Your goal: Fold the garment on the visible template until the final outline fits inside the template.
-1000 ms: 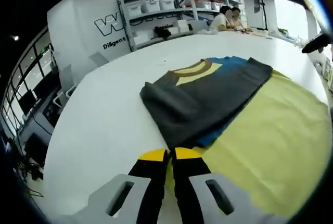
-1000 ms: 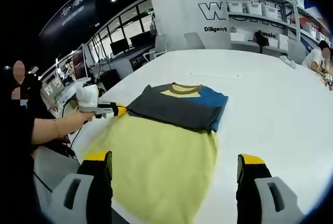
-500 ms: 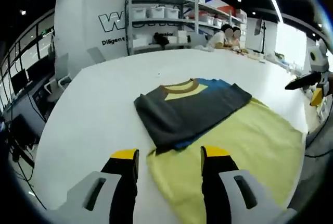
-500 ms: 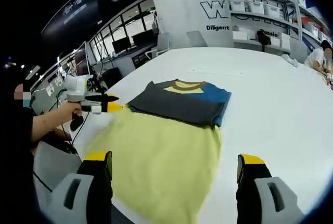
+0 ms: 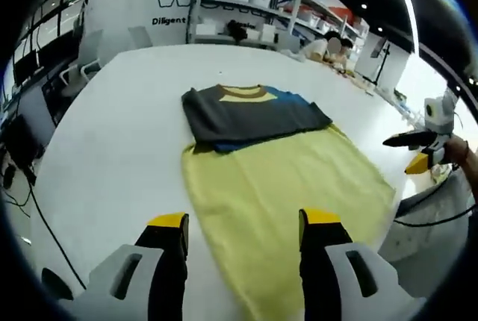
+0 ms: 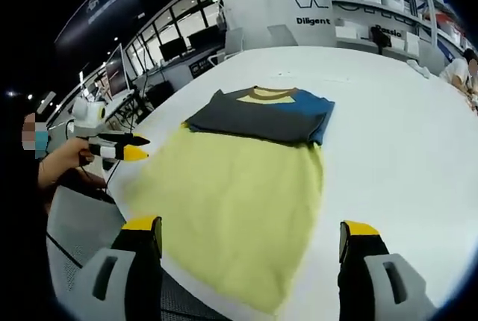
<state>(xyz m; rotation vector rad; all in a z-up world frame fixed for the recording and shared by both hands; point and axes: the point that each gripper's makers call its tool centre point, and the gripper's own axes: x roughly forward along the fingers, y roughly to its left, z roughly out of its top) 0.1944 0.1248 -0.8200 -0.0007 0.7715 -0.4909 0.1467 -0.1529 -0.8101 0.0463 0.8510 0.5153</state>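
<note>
One soft folded garment lies on flat yellow template.

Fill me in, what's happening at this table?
A person with a gripper in each hand is folding a garment on a yellow template spread over a white table. The dark, blue and yellow garment lies folded at the template's far end, partly past its edge. The left gripper and right gripper both stand open, holding nothing, at the near end.
</note>
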